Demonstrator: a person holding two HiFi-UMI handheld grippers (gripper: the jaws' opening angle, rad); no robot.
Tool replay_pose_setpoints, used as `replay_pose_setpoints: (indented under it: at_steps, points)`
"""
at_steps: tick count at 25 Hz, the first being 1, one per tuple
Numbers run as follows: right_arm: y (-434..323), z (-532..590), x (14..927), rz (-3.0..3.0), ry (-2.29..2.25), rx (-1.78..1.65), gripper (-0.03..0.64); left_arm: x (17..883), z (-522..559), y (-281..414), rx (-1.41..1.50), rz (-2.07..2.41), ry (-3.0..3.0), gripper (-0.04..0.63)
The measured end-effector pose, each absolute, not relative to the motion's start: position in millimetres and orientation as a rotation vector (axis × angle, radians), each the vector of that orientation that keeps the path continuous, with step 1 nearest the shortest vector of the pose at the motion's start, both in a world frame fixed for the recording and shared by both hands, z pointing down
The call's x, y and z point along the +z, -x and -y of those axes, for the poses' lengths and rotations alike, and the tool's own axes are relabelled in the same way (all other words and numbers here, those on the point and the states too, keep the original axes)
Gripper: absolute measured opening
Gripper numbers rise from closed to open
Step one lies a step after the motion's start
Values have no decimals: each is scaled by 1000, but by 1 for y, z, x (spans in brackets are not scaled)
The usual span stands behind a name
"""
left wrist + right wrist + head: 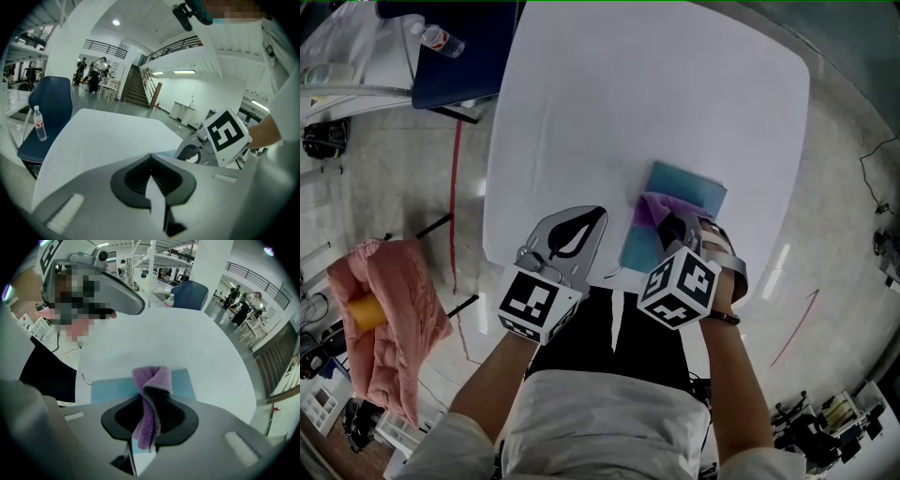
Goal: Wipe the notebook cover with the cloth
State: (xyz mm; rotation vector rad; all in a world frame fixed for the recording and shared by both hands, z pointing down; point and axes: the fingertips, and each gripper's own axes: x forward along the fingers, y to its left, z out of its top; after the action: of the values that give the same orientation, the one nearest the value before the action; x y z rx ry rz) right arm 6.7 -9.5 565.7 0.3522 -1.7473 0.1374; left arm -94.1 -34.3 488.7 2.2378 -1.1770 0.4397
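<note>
A light blue notebook (682, 199) lies flat on the white table (656, 94), near its front edge. A purple cloth (650, 208) rests on the notebook's near left part. My right gripper (673, 228) is shut on this cloth and holds it down on the cover. In the right gripper view the cloth (152, 383) hangs folded between the jaws, with the notebook (110, 389) just beyond. My left gripper (592, 217) hovers at the table's front edge, left of the notebook, shut with nothing in it. The left gripper view shows its jaws (151, 159) closed over bare table.
A dark blue chair (459, 52) with a water bottle (442, 40) on its seat stands off the table's far left corner. A pink jacket (389, 319) lies on the floor at the left. People stand far off in the hall.
</note>
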Motion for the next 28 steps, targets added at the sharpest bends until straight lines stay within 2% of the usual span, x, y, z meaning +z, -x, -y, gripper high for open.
replay_pose_setpoints:
  at_steps: [28]
  points:
    - [5,-65,568,1764,-258,206,101,489,12,83,456,1150,-2262,2]
